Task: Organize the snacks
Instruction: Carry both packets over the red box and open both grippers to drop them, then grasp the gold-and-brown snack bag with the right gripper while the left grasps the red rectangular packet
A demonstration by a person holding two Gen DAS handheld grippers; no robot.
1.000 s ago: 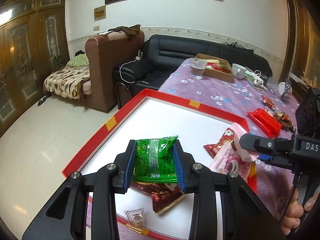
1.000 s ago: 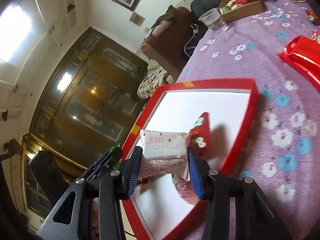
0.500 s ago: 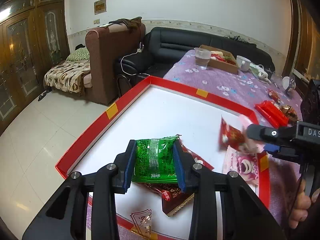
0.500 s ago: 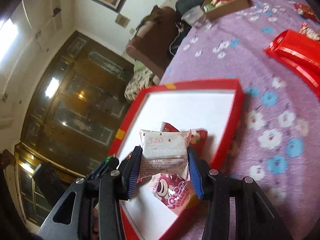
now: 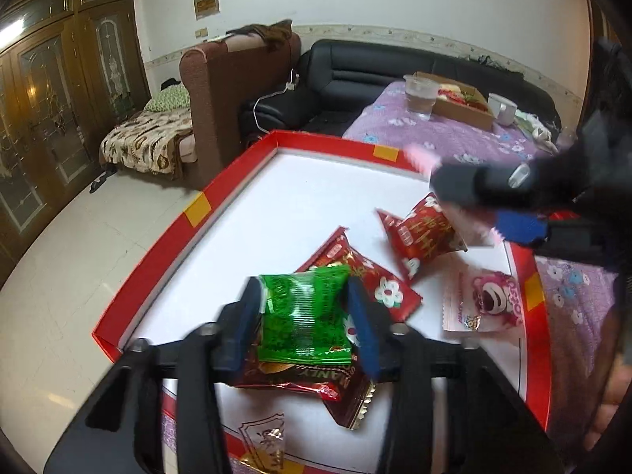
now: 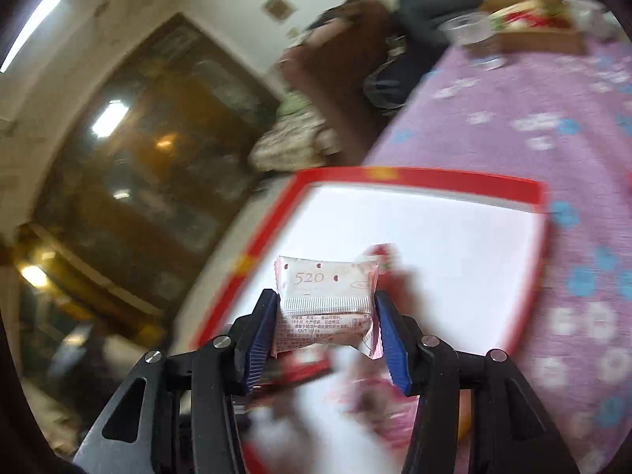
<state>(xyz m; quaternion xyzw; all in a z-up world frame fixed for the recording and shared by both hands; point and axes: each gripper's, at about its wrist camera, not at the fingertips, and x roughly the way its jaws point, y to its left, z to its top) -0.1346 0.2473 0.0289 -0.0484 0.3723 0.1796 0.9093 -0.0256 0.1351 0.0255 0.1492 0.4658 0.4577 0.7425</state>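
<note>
Left gripper [image 5: 306,320]: blue-padded jaws pinching a crinkly green foil snack packet [image 5: 304,314] by its two sides, held above the near end of the tray.
Right gripper [image 6: 324,326]: blue ribbed jaws pressed on a white-and-pink snack packet printed "520" [image 6: 324,304], held above the near part of the tray; seen blurred from the left wrist view at the tray's right edge.
Tray: shallow red-rimmed rectangular tray with a white floor [image 5: 189,233], lying on the table; yellow tape patches on its rim.
Under the green packet: dark red foil packet with gold lettering [image 5: 316,383], flat on the tray floor at the near end.
Tray centre: red packet with a white flower print [image 5: 371,276], partly under the green packet; a second red flower-print packet [image 5: 422,237] just beyond it, tilted up on one edge.
Tray right side: pink packet with a bear face [image 5: 484,302], touching the right rim.
Table: purple cloth with blue and white flowers [image 5: 446,138].
Far end of table, beyond the tray: clear plastic cup [image 5: 420,96], brown cardboard box of snacks [image 5: 464,106], white mug [image 5: 501,108].
</note>
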